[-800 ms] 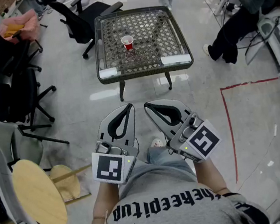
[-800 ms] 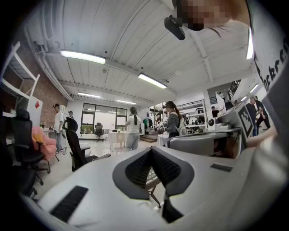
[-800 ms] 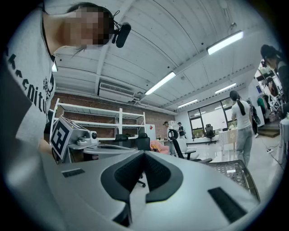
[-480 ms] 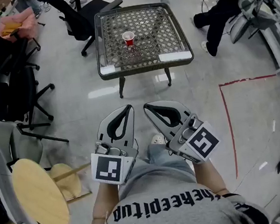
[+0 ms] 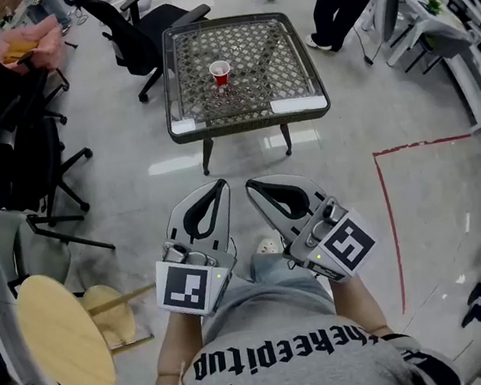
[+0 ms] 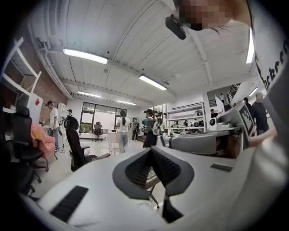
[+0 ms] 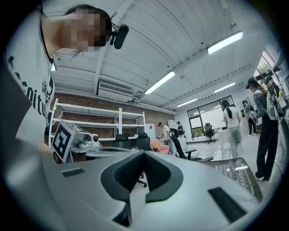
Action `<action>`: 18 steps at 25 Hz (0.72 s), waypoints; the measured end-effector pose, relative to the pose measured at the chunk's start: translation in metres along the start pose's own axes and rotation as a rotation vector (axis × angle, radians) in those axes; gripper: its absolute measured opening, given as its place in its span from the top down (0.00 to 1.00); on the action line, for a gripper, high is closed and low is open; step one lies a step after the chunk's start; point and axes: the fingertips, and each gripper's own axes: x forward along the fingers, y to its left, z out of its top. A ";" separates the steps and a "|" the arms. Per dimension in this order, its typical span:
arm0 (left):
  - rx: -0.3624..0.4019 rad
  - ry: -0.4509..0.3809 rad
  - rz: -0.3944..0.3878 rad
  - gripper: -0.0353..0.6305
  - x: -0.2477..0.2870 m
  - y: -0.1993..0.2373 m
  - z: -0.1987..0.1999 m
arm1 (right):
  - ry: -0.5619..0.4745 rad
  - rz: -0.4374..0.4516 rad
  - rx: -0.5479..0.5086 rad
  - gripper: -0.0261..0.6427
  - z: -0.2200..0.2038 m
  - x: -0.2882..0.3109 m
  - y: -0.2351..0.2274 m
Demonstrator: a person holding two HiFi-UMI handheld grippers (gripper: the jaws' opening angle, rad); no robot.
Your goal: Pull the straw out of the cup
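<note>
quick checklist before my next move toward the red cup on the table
1. Red cup upright on the table: ok.
2. Straw showing in the cup: cannot tell, too small from the head view.
3. Left hand-held gripper empty: ok, jaws together.
4. Right hand-held gripper empty: ok, jaws together.
5. Cup within reach: not ok, the table stands well ahead of both grippers.
6. Jaws open for a grasp: not ok.
</note>
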 end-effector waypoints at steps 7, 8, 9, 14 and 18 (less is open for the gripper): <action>0.010 -0.068 0.030 0.91 0.018 -0.003 0.015 | 0.015 0.051 0.009 0.97 0.004 -0.006 -0.014; 0.012 -0.090 0.035 0.91 0.023 -0.004 0.018 | 0.024 0.058 0.006 0.97 0.003 -0.008 -0.017; 0.012 -0.100 0.039 0.91 0.026 -0.007 0.020 | 0.027 0.062 0.001 0.97 0.003 -0.010 -0.020; 0.029 -0.099 0.043 0.91 0.039 -0.025 0.020 | 0.002 0.069 0.003 0.97 0.004 -0.022 -0.035; 0.034 -0.085 0.038 0.91 0.042 -0.032 0.018 | 0.017 0.072 0.017 0.96 0.000 -0.030 -0.038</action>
